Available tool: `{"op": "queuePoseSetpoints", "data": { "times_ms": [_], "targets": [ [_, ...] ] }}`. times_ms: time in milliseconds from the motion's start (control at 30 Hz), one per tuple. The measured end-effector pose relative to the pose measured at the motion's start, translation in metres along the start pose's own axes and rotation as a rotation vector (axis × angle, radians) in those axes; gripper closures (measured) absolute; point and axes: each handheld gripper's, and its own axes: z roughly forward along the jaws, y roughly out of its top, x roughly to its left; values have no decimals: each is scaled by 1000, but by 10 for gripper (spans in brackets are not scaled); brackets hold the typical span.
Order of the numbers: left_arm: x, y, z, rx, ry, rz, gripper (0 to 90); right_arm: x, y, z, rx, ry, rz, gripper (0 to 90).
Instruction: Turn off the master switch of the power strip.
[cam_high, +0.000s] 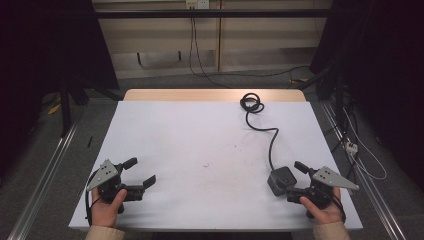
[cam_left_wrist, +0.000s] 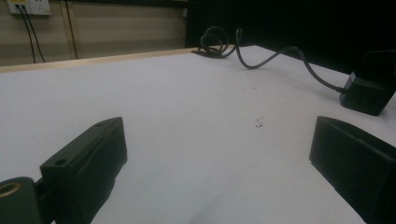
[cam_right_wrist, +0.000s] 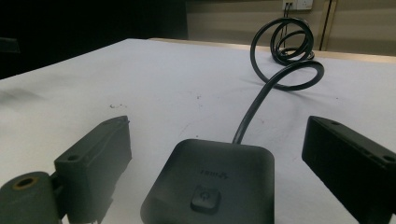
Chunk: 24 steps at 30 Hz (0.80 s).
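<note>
A black square box with a button on top (cam_high: 280, 180) (cam_right_wrist: 212, 184) (cam_left_wrist: 370, 91) lies on the white table (cam_high: 200, 145) at the near right. Its black cable (cam_high: 272, 140) (cam_right_wrist: 261, 100) runs back to a coil (cam_high: 251, 103) (cam_right_wrist: 285, 44) near the far edge. My right gripper (cam_high: 289, 179) (cam_right_wrist: 217, 172) is open, its jaws standing on either side of the box without touching it. My left gripper (cam_high: 139, 172) (cam_left_wrist: 219, 168) rests open at the near left, with bare table between its jaws.
A wooden strip (cam_high: 215, 95) borders the table's far edge. Metal rails (cam_high: 45, 175) run along the floor on both sides, and loose cables (cam_high: 360, 150) lie on the floor at the right. Wall sockets (cam_high: 196, 4) with cables are at the back.
</note>
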Motion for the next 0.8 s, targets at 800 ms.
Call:
{"op": "queuePoseSetpoints", "data": {
  "times_ms": [800],
  "targets": [
    [0, -1, 1, 5, -1, -2, 39, 2, -5, 4, 11, -2, -14, 81]
  ]
}}
